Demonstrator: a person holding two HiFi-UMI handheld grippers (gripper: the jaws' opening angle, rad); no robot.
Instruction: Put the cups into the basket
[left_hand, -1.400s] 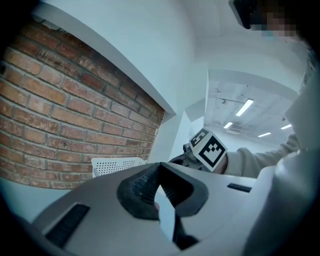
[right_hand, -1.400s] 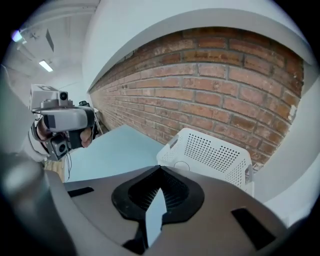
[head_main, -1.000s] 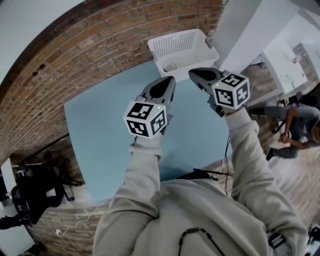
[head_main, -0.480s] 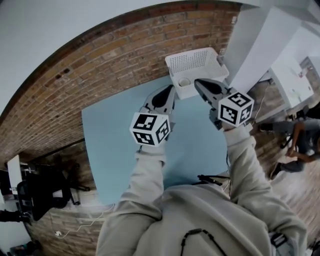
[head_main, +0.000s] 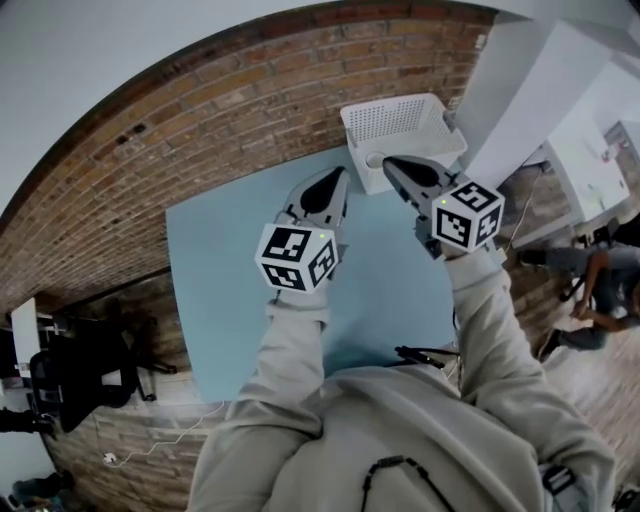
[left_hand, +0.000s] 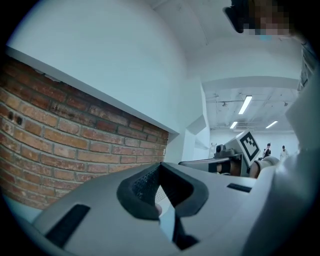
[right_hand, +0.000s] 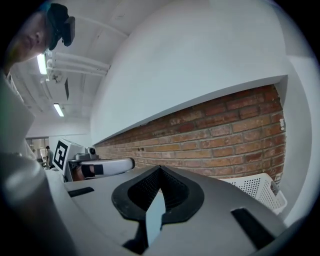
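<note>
Two closed, empty tools, left (head_main: 334, 177) and right (head_main: 390, 163); only head view looks into basket (head_main: 402, 122), showing cup (head_main: 375, 159).

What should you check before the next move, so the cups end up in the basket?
1. Left tool empty, jaws together: ok.
2. Right tool empty, jaws together: ok.
3. Basket upright, open side up: ok.
4. Cup inside the basket: ok, one shows.
5. Other cups waiting on the blue table: cannot tell; none shows, but the arms hide part of it.
</note>
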